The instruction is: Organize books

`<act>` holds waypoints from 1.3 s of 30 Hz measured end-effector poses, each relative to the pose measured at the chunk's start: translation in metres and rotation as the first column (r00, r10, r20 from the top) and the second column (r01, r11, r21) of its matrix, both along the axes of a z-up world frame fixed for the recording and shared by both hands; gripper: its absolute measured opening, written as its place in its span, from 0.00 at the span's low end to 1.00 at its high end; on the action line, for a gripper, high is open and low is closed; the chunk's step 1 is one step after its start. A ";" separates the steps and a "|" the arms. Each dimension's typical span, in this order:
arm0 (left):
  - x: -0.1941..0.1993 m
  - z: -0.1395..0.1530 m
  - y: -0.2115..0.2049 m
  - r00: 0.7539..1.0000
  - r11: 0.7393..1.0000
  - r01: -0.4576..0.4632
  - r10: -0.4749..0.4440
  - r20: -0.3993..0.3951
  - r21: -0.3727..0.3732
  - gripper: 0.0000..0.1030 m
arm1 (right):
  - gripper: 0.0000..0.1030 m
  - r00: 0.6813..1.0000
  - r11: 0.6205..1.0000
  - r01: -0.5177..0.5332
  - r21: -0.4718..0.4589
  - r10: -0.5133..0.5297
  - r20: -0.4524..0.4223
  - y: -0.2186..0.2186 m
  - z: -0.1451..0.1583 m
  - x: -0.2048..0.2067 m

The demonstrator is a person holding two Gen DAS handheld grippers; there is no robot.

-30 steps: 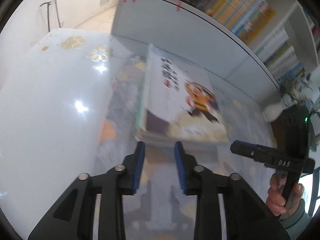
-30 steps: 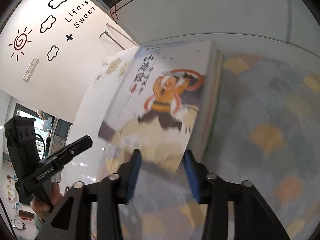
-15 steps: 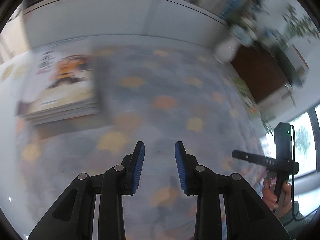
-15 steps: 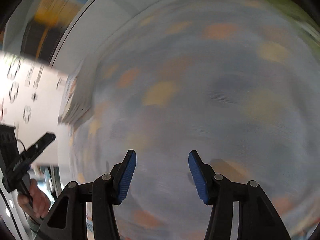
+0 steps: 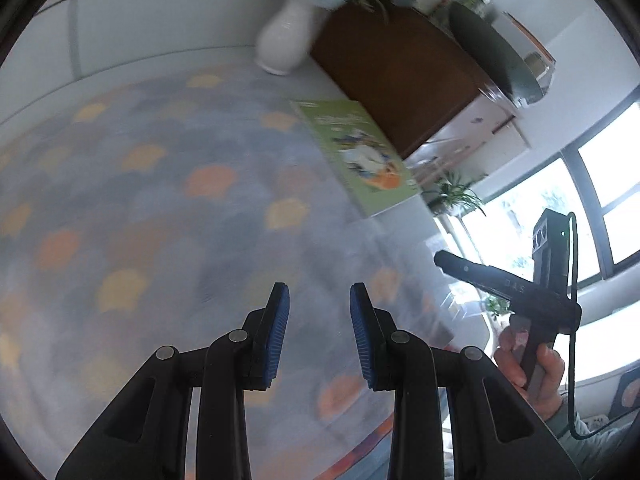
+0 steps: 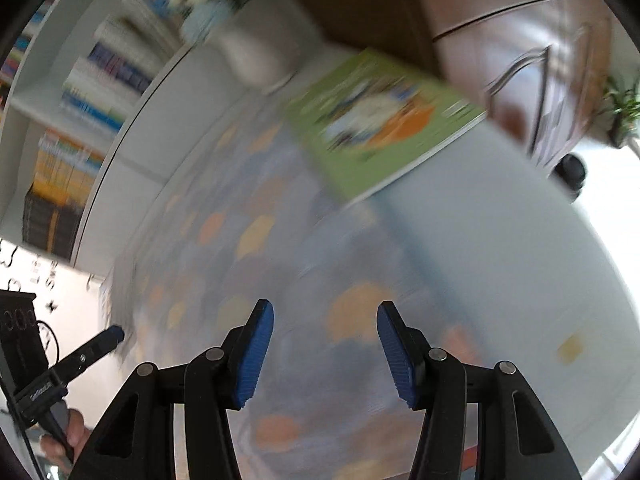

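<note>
left gripper (image 5: 319,330) narrow, empty | right gripper (image 6: 325,354) wider, empty | both swung from the cartoon book to green book (image 5: 356,156) | vase (image 5: 286,42) holds flowers

My left wrist camera looks steeply down along its fingers at the patterned cloth (image 5: 168,208), close above it. My right wrist camera does the same from the other side. Both views share the green book (image 5: 356,156) (image 6: 380,128) and the white vase (image 5: 286,38) (image 6: 256,52).
</note>
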State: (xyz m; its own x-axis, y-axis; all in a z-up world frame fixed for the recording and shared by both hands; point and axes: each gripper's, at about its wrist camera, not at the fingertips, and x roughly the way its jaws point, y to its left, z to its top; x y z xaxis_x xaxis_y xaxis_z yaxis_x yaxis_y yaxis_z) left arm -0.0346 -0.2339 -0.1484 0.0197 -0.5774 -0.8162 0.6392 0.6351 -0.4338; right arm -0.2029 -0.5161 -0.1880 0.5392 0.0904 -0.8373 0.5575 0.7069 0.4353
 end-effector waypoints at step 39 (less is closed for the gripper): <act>0.066 -0.116 -0.164 0.959 0.998 0.002 -0.020 -0.282 -0.062 0.25 | 0.39 0.994 0.990 -0.006 -0.144 -0.010 -0.110 -0.156 -0.060 0.111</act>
State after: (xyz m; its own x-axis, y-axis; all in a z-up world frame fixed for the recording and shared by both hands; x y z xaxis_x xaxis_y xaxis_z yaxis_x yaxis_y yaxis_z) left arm 0.0311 -0.3980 -0.2639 -0.2132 -0.6250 -0.7510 0.4919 0.5954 -0.6352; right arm -0.0917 -0.6723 -0.2480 0.4425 -0.0361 -0.8960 0.5980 0.7565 0.2649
